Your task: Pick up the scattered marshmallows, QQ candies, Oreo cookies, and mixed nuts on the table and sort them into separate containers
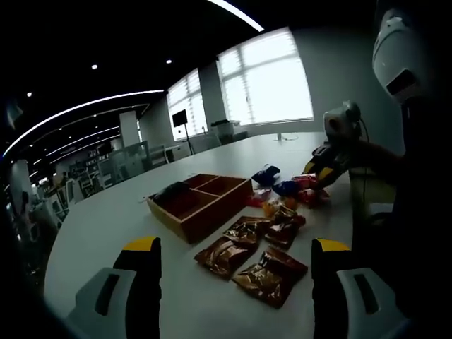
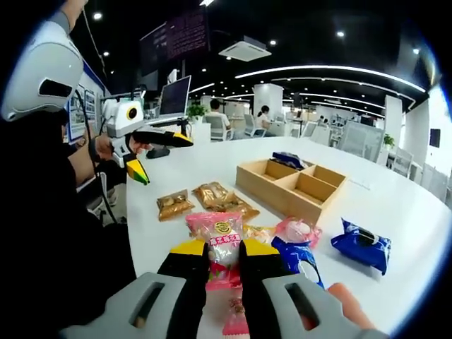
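My right gripper (image 2: pixel 224 248) is shut on a pink candy packet (image 2: pixel 216 229), held just above the white table (image 2: pixel 395 205). Under and beside it lie more pink packets (image 2: pixel 297 230) and blue cookie packets (image 2: pixel 362 244). Brown nut packets (image 2: pixel 174 205) lie further out. The wooden divided box (image 2: pixel 272 194) holds a dark blue packet (image 2: pixel 288 159) in a far compartment. My left gripper (image 1: pixel 236 244) hangs open over several brown nut packets (image 1: pixel 272 275), with nothing between its fingers. It also appears open at the table's left edge (image 2: pixel 162 159). The right gripper (image 1: pixel 326 166) sits over the pink and blue pile.
The wooden box (image 1: pixel 212 219) stands left of the packets, a dark packet (image 1: pixel 173 192) inside it. A person's dark sleeve (image 2: pixel 49 212) fills the left side. Office desks, monitors and seated people (image 2: pixel 215 120) lie beyond the table. Bare tabletop (image 1: pixel 106 226) spreads left of the box.
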`<state>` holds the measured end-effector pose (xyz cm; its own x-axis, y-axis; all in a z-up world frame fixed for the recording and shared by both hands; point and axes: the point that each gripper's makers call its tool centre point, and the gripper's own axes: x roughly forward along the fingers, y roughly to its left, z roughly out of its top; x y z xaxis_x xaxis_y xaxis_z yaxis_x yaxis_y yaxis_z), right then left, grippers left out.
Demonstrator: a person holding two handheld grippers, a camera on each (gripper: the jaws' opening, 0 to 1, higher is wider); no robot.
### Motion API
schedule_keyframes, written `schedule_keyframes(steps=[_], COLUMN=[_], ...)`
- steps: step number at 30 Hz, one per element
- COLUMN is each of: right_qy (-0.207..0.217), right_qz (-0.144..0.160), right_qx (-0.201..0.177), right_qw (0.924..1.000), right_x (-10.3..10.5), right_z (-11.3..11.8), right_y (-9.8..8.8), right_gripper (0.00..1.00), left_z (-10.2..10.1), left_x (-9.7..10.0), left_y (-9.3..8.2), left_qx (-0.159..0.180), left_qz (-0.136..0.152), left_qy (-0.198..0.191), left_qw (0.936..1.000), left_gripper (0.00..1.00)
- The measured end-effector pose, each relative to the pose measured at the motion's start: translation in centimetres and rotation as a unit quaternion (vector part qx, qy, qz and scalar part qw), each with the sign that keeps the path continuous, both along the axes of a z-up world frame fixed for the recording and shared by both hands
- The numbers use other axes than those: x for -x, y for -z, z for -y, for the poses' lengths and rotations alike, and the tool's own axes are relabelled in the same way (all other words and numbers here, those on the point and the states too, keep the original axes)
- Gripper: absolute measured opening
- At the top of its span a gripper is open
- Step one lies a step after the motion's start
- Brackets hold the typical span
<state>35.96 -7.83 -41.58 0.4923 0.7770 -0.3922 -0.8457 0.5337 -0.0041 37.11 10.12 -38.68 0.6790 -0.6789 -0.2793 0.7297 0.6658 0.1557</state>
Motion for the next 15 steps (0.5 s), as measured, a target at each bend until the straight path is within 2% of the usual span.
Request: schedule_keyframes(steps=[15], right_qy=[0.015], right_qz=[-0.002], right_qx=[-0.033], right_qw=[0.9993], right_x=[-0.3], right_z=[0.7], right_y=[-1.6], right_gripper=[0.13], left_z=[-0.1], left_x=[0.1], left_y=[-0.3], left_qx=[-0.005], left_qz=[0.006], left_qy=[-0.001], left_qw=[1.0000], left_gripper=[0.91])
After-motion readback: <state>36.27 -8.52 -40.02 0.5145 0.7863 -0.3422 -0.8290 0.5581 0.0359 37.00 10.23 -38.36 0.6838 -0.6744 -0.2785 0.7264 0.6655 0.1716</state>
